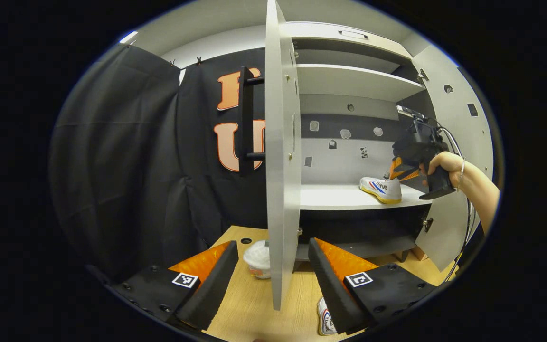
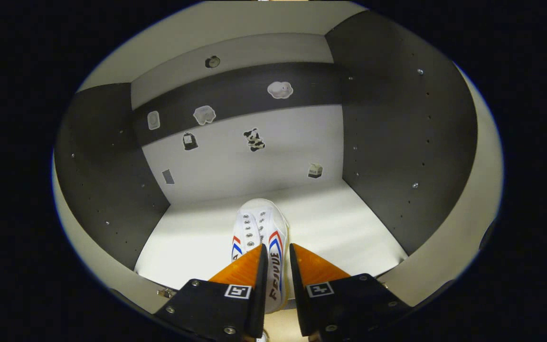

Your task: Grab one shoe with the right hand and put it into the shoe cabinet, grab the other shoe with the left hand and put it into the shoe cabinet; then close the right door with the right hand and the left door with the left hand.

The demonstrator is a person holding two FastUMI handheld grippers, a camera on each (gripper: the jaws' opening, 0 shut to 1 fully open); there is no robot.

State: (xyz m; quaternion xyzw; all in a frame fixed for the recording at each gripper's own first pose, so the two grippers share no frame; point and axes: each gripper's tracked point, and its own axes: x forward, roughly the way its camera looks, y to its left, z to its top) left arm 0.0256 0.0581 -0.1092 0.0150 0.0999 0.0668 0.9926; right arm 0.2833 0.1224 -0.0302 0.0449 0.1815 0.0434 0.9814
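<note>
Nearest in the left gripper view, the left gripper (image 1: 273,275) hangs with its jaws spread wide, grasping nothing, above the pale wooden floor (image 1: 249,308) in front of the shoe cabinet (image 1: 349,80). Just beside its right finger, at the near edge of the floor, lies the second shoe (image 1: 325,319), white with a yellowish sole, only partly seen. Between the fingers stands the open left door (image 1: 280,156), seen edge-on, with a dark bar handle (image 1: 245,121) on its outer face. A small white cup-like container (image 1: 258,259) sits on the floor just behind that door's lower edge.

Farther back, on the cabinet's white middle shelf (image 1: 330,197), the first shoe (image 1: 381,189) rests near the shelf's right front corner, toe pointing left. The right gripper (image 1: 404,170) is at its heel, held by a person's hand (image 1: 444,164) with a bracelet at the wrist, and the open right door (image 1: 449,190) stands behind the arm.

In the right gripper view, the right gripper (image 2: 277,259) is clenched on the first shoe (image 2: 259,232), both fingers pressing its heel end at the shelf's front edge. The shoe's toe points toward the back panel (image 2: 254,161), which carries several small stickers. The dark side walls (image 2: 397,142) stand well apart from the shoe on either side.
</note>
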